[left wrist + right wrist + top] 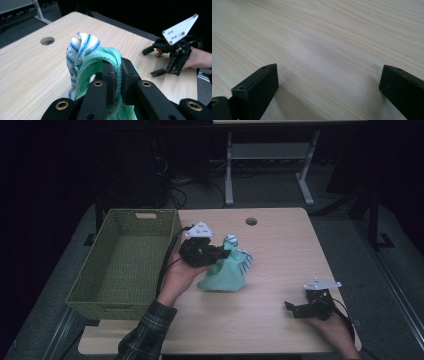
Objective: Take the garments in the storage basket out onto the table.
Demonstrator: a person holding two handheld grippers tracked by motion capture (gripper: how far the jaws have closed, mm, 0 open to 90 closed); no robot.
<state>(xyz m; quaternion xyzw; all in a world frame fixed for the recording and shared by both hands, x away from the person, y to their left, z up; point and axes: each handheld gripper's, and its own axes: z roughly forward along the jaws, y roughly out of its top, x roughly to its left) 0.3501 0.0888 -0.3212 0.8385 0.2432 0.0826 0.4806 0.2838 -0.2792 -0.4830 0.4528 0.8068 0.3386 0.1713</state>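
Your left gripper (116, 75) is clenched on the green cloth (100, 62) — in the left gripper view both black jaws press on a thick fold of it, and the fold arches up over the jaw tips. A white cloth with blue stripes (80, 48) is bunched in with the green one; it stands just to the left of the jaws in that view and rises a little past them. From the high view, your left gripper (226, 254) points across the table (280, 245) toward the right, and the green cloth (225, 275) hangs from its jaws down to the tabletop, spreading just below and in front of the gripper. The striped cloth (240, 256) sits right at the jaw tips, on the far side of the bundle.

The green woven basket (125, 265) lies behind your left gripper, on the side of your hand away from the jaws, with its near wall close to your wrist.

Your right gripper (291, 309) is released — in the right gripper view its two jaws stand wide apart over bare wood with nothing between them. It rests low at the table's near right part, well apart from the cloths, jaws pointing toward them.
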